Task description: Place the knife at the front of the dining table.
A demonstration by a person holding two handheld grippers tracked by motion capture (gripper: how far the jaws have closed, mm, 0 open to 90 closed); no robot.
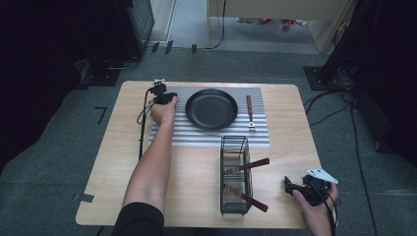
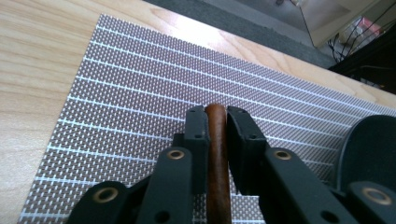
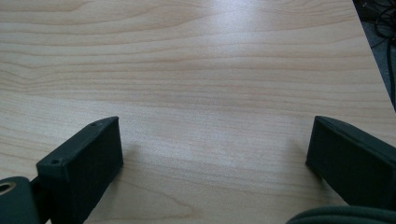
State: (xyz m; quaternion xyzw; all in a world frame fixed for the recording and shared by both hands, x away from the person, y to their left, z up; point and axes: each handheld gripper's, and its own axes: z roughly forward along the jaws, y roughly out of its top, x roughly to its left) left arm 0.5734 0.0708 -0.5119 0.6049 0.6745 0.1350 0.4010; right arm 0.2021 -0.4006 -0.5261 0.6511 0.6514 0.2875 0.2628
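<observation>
Your left gripper (image 2: 216,122) is clamped on a brown wooden handle (image 2: 217,158); its long axis runs straight along the jaws, over the ribbed woven placemat (image 2: 140,93) near the table's (image 1: 206,196) far left, just beside the black round pan (image 1: 211,109). What's on the handle's other end I can't tell. Your right gripper (image 3: 215,154) sits released, jaws wide, over bare wood grain at the near right corner. Wire basket (image 1: 235,177) with two more wooden-handled utensils (image 1: 251,164) is nearer your right; fork (image 1: 250,112) lies right of the pan.

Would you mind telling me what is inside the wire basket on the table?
The wire basket holds two utensils with brown handles sticking out over its right side. Their working ends lie inside behind the mesh, too small to identify.
</observation>
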